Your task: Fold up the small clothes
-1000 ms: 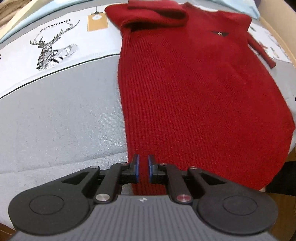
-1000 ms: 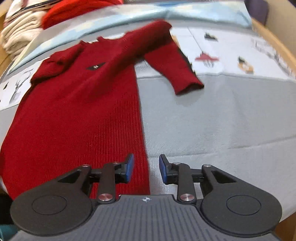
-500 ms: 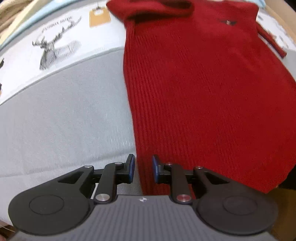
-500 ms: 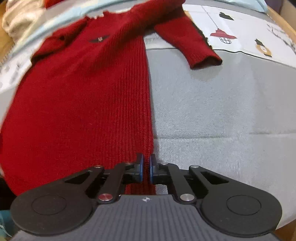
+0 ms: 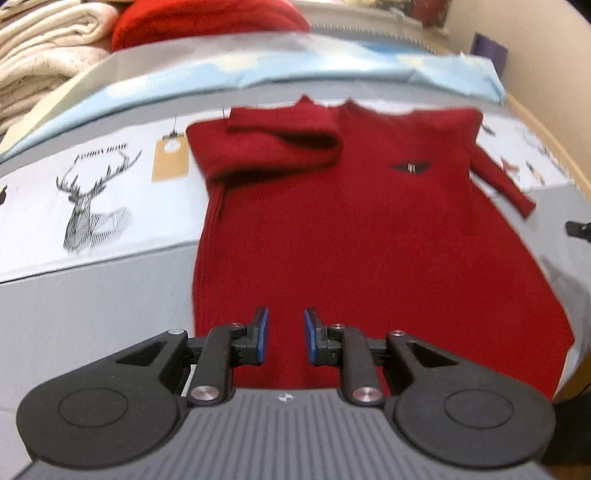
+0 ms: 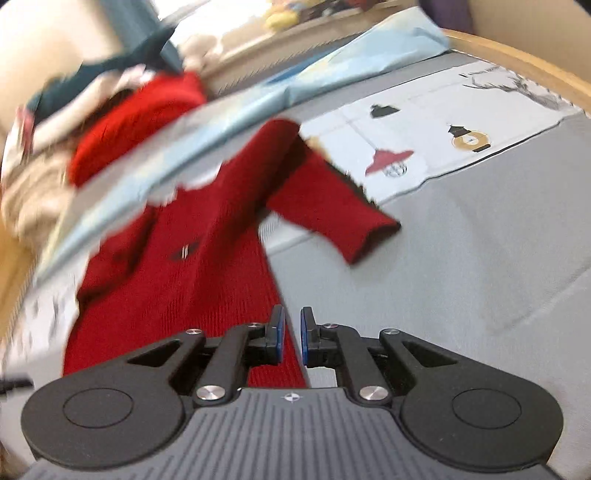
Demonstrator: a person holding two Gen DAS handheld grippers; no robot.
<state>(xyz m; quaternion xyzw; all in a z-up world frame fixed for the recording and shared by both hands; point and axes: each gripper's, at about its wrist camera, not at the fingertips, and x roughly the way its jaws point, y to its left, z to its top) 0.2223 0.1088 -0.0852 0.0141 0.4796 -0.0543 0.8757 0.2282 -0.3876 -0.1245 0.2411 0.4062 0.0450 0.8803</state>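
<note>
Sweater (image 5: 369, 240) lay flat on the bed (image 5: 92, 314), one sleeve (image 5: 280, 147) folded across its chest, the other (image 6: 332, 218) still outstretched. Left gripper (image 5: 286, 336) fingers stood apart, empty; right gripper (image 6: 289, 334) fingers nearly together above its hem.

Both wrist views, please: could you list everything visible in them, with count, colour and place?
Knitted sweater: one, dark red, flat on the bed; one sleeve folded across its chest, the other lying out to the side.
Printed bedsheet: one, grey and white, with deer and lamp drawings, under the sweater.
Light blue cloth: one, beyond the collar.
Folded cream blankets: a stack, far corner.
Bright red garment: one, beside the blankets.
Left gripper: black, blue pads, slightly apart.
Right gripper: black, blue pads, nearly shut.
</note>
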